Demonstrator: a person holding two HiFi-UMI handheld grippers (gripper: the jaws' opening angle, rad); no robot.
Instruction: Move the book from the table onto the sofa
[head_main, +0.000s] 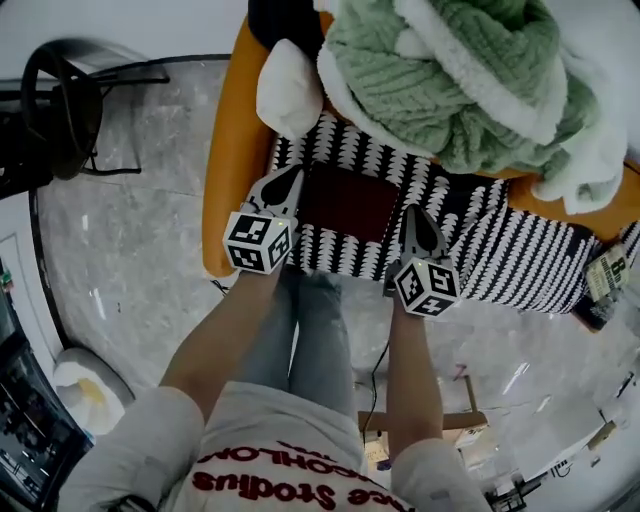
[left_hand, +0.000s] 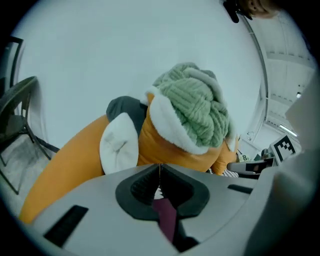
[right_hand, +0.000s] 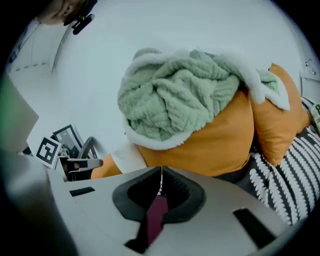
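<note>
- The left gripper (head_main: 283, 192) is closed tight on the left end of the book (head_main: 350, 205). In the left gripper view a dark red edge sits pinched between its jaws.
- The right gripper (head_main: 420, 235) is closed the same way on the book's right end, with the same dark red edge between its jaws.
- The book spans the gap between the two grippers. Its long side runs left to right, roughly along the front of the sofa (head_main: 225, 150), with the right end a little nearer the person.
- Neither hand is nearer; each holds one short end.
- From the head view the book lies over the striped cover (head_main: 520, 250) on the seat. Whether it touches the cover cannot be told from above.
- The green blanket (head_main: 450, 70) is heaped just behind the book and the white pillow (head_main: 288, 88) lies behind its left end.
- The free patch of seat is probably straight below, so the coming move looks like a level lowering with both hands together.
</note>
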